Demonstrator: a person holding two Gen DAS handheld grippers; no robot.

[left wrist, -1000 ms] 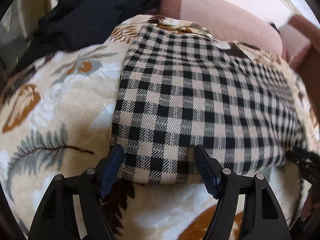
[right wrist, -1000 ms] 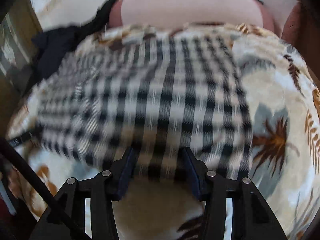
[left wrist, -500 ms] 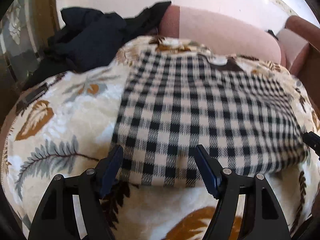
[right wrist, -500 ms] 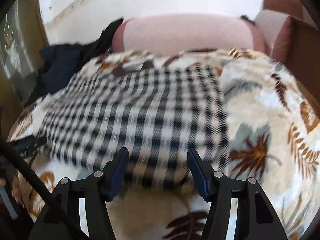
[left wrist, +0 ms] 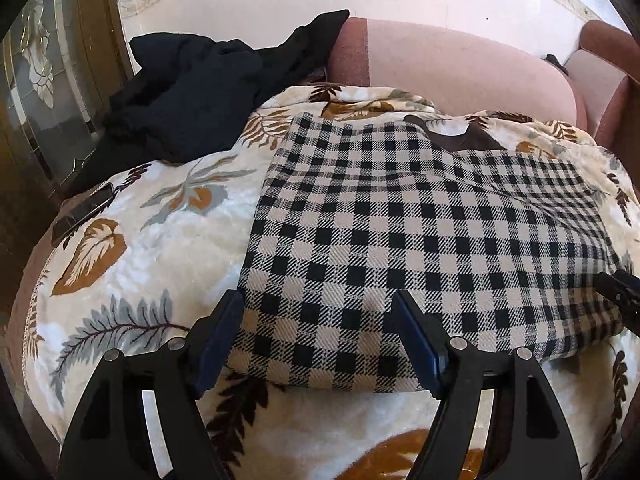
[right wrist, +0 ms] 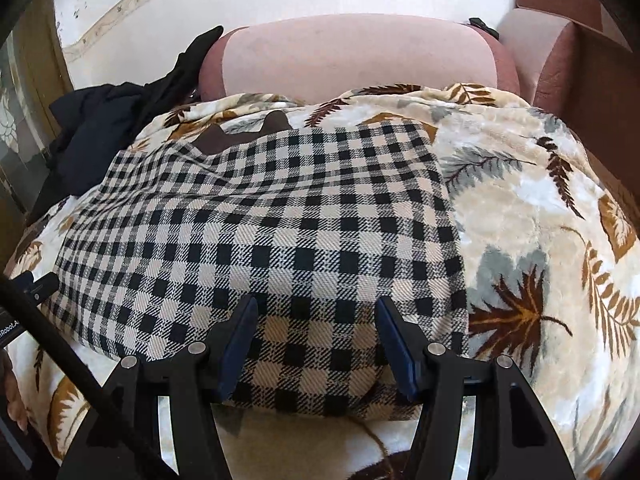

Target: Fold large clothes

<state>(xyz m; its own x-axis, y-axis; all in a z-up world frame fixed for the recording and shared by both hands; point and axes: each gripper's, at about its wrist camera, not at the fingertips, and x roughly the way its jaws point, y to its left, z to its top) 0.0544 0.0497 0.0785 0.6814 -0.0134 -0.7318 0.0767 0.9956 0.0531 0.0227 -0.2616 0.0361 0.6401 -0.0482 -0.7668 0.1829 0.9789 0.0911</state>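
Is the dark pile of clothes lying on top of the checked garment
No, the dark pile lies apart from the checked garment, on the blanket's far left.

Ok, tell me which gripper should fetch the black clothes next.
Left. The black clothes lie up-left of the left gripper, just across the blanket. From the right gripper they sit far left, beyond the checked garment. Both grippers are open, holding nothing.

Left gripper [left wrist: 318,336] pitched downward, jaws opening with the pads clear and nothing clamped; right gripper [right wrist: 314,334] likewise pitched downward, jaws apart and gripping nothing, its tip just visible at the right edge of the left view, probably level with the left.
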